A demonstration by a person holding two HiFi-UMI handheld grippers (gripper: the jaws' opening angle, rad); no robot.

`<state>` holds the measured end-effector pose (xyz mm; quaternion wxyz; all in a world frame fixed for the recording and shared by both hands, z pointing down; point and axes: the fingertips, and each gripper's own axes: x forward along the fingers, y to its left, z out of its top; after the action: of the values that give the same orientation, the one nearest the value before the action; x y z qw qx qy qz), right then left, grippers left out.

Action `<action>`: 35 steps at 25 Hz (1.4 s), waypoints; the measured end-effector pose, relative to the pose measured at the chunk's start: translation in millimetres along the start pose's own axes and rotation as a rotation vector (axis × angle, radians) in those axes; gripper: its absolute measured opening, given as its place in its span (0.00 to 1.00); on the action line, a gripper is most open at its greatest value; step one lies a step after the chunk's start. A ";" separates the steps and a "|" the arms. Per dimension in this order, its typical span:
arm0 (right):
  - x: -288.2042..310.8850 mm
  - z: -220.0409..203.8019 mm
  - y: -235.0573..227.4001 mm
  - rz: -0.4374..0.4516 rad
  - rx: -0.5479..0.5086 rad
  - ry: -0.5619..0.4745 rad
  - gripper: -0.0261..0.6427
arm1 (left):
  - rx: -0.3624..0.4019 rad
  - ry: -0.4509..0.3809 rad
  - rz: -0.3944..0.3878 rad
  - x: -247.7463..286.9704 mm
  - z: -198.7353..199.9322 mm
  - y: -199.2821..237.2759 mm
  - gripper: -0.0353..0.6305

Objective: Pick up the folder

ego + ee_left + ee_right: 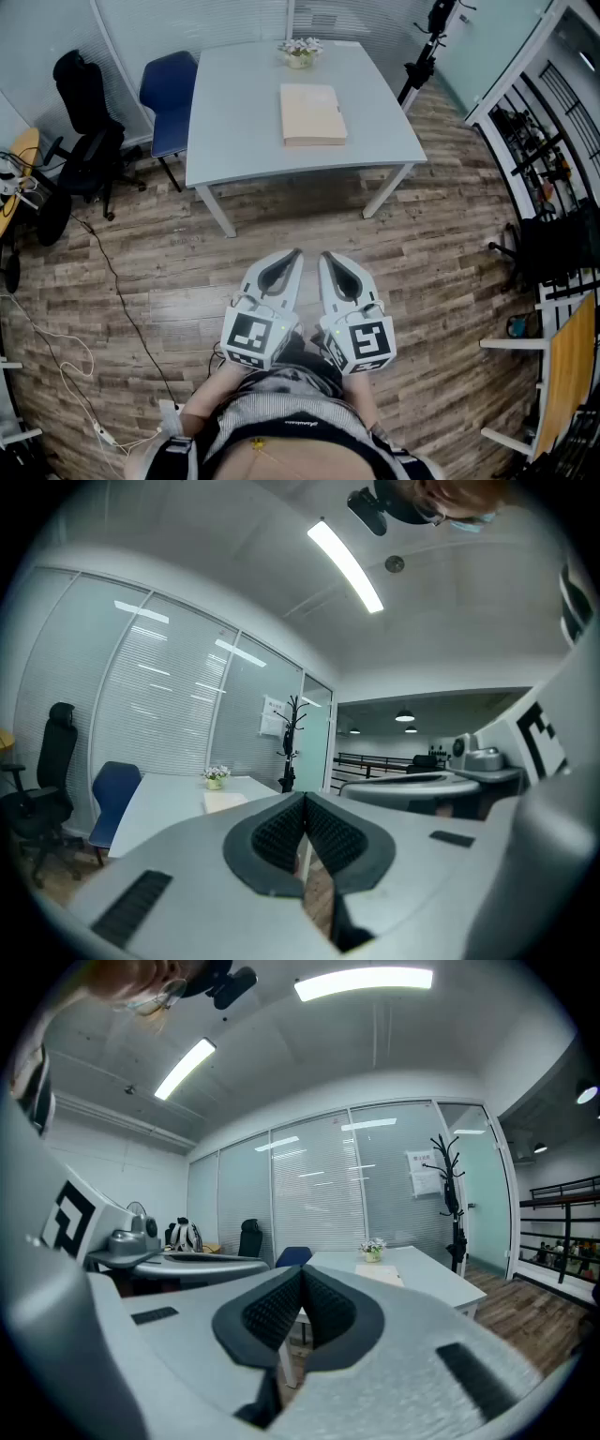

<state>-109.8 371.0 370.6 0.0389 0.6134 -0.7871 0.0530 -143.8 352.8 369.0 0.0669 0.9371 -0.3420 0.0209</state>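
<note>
The folder [312,114] lies flat and closed on the pale grey counter [234,112], on the right-hand half as the head view shows it. Its long edges run away from the person [272,422]. It is beige and plain. A small flower pot [300,52] stands just beyond it near the counter's far edge, apart from the folder.

We record the left gripper [293,253] and the right gripper [326,256] held side by side close to the person's body, above the wooden floor [431,262]. Both are well apart from the counter and from the folder, and both point toward the counter. In the left gripper view the ribbed faces of its jaws meet at the tips and nothing sits between them. The right gripper view shows the same condition: jaws fully together and empty. A cube with square markers sits at the near end of each gripper.

A blue chair [169,94] stands at the counter's left side, and a black office chair [82,122] stands further left. A black coat stand [448,1194] stands past the counter's far-right corner, beside the glass partition. A thin dark cable [117,281] trails across the floor on the left.
</note>
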 end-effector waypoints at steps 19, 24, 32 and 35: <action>6.1 -12.1 -20.9 0.015 0.048 -0.006 0.22 | -0.056 -0.018 0.024 10.4 -17.5 13.2 0.25; 9.1 -11.7 -33.6 0.024 0.041 -0.013 0.22 | -0.041 -0.016 0.049 19.5 -19.2 13.0 0.25; 27.8 -7.9 -50.9 0.020 0.043 -0.014 0.24 | -0.018 -0.006 0.053 40.4 -15.2 19.7 0.25; 39.6 -7.2 -61.4 0.011 0.046 -0.007 0.24 | -0.017 -0.011 0.037 58.7 -12.9 24.4 0.25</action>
<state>-59.9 319.0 385.0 0.0217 0.6098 -0.7892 0.0693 -114.5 298.7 389.6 0.0725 0.9300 -0.3600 0.0143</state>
